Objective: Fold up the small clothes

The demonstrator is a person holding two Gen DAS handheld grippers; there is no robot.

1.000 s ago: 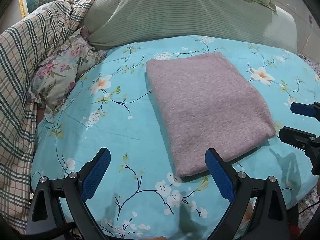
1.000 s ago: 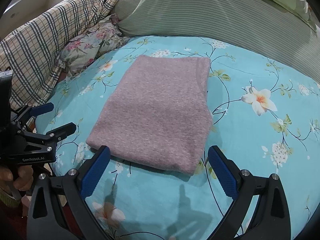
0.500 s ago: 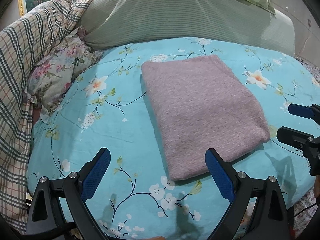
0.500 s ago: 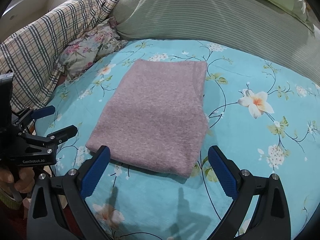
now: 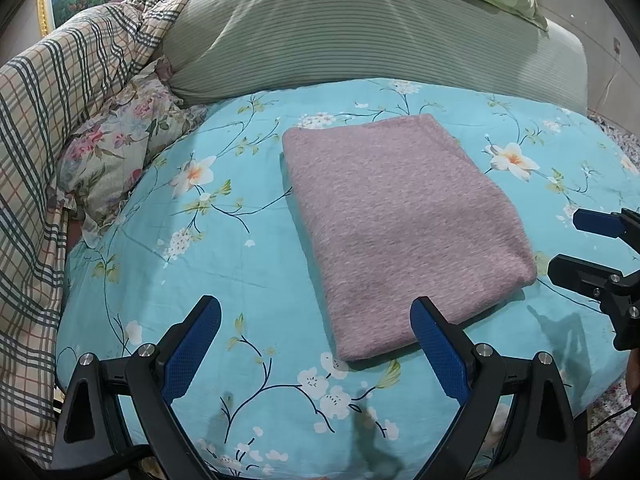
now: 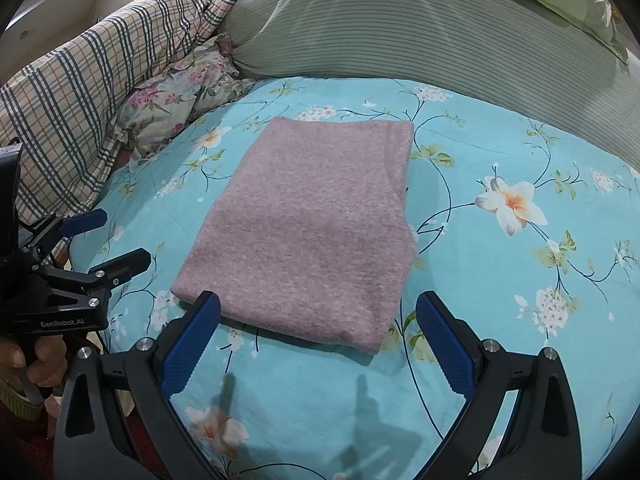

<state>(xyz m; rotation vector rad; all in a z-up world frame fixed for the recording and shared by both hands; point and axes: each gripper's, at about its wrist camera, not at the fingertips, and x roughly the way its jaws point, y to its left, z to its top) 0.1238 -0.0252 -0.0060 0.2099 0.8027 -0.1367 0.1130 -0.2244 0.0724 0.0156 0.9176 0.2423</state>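
Note:
A mauve knit garment (image 5: 396, 224) lies folded into a neat rectangle on the turquoise floral bedsheet (image 5: 224, 248). It also shows in the right wrist view (image 6: 308, 228). My left gripper (image 5: 316, 328) is open and empty, hovering above the sheet just short of the garment's near left corner. My right gripper (image 6: 318, 324) is open and empty, just short of the garment's near edge. Each gripper shows at the edge of the other's view: the right one (image 5: 568, 244) and the left one (image 6: 116, 238), both open.
A green striped bolster (image 5: 360, 36) lies across the back. A plaid quilt (image 5: 44, 120) and a floral pillow (image 5: 116, 160) are piled at the left. The bed's edge drops off near the grippers.
Both grippers have drawn back and risen slightly from the folded garment, which looks smaller and farther. The garment has not moved and both grippers stay open.

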